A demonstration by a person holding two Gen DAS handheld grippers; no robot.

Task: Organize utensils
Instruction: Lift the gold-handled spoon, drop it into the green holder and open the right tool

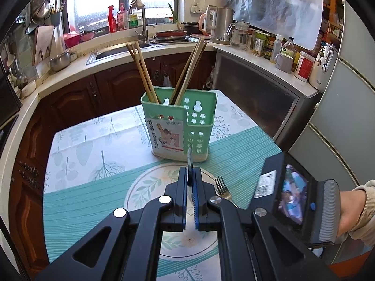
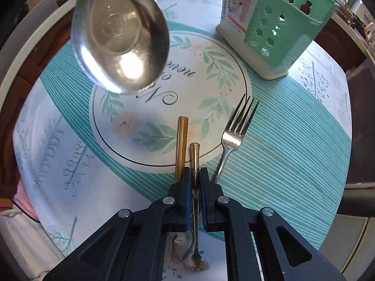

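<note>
**Both grippers clamped on spoons over the table**

Left gripper (image 1: 191, 175): jaws nearly together, pinching a thin metal handle edge-on. In the right wrist view that utensil shows as a large spoon (image 2: 120, 39) hanging in the air, bowl facing the camera, up and to the left of the right gripper. Straight ahead of the left gripper stands the green utensil holder (image 1: 179, 126), upright on the tablecloth (image 1: 93, 145), apart from the fingertips. Wooden chopsticks (image 1: 143, 70) lean out of its back compartments in two bunches, one left, one right. Front compartment with the printed label: contents cannot tell.

Right gripper (image 2: 195, 175): pointed steeply down, pads shut on the handle of a small spoon (image 2: 195, 157); handle end sticks out past the fingertips, bowl end lies below the jaws near the bottom of the frame. A second spoon bowl seems to sit beside it, partly hidden. Just left of the fingertips, a gold-coloured handle (image 2: 181, 145) lies on the cloth, its lower end hidden behind the left finger. Just right of the fingertips lies a fork (image 2: 230, 138), tines pointing away toward the holder, untouched. Holder is ahead and to the right, well apart.

A person's hand (image 1: 351, 213) grips the right gripper's body at the right edge of the left wrist view.
</note>
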